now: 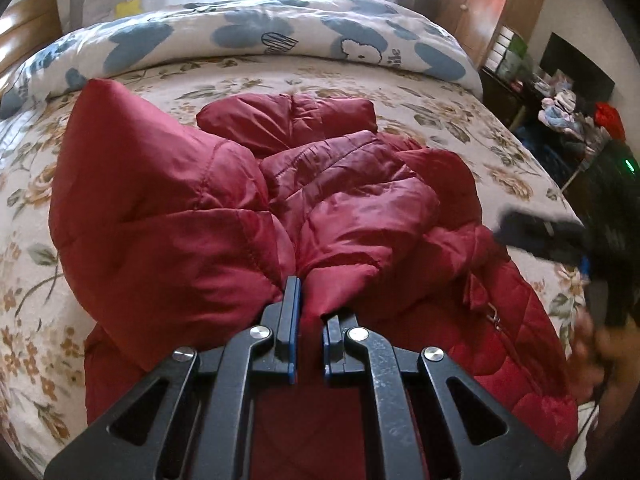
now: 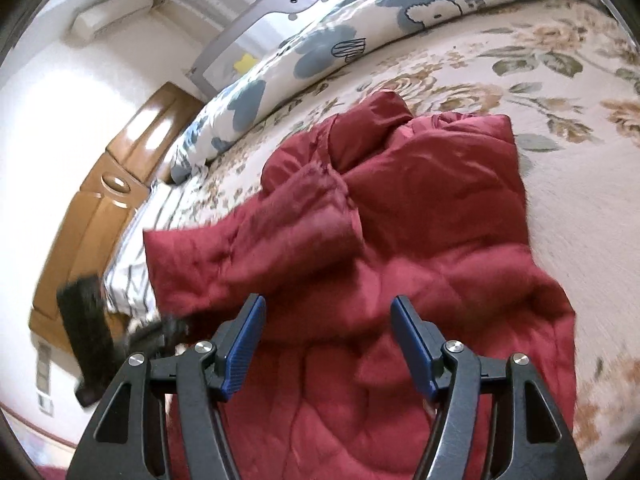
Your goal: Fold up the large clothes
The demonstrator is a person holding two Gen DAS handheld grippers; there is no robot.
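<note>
Red jacket [image 1: 248,216]: quilted, heaped mid-bed [image 1: 460,120].
Left gripper [image 1: 310,320]: pinching a jacket fold at 6 o'clock.
Right gripper [image 2: 328,320]: spread, nothing between, over fabric.
Advice: carry the pinched edge toward 12 o'clock, keeping it taut.

You have one red quilted jacket [image 1: 328,208] in front of you, bunched just ahead of both sets of fingers. Two of its sleeves show, lying beyond the left gripper [image 1: 310,304], and one zipper pull sits just right of it. You hold two grippers: that left one, and the right gripper [image 2: 328,320], each with two fingers. Past the jacket lies one rolled duvet [image 1: 256,36] with blue flowers, on one floral bed sheet [image 1: 440,112]. One wooden headboard [image 2: 100,208] stands off to the right gripper's left.
</note>
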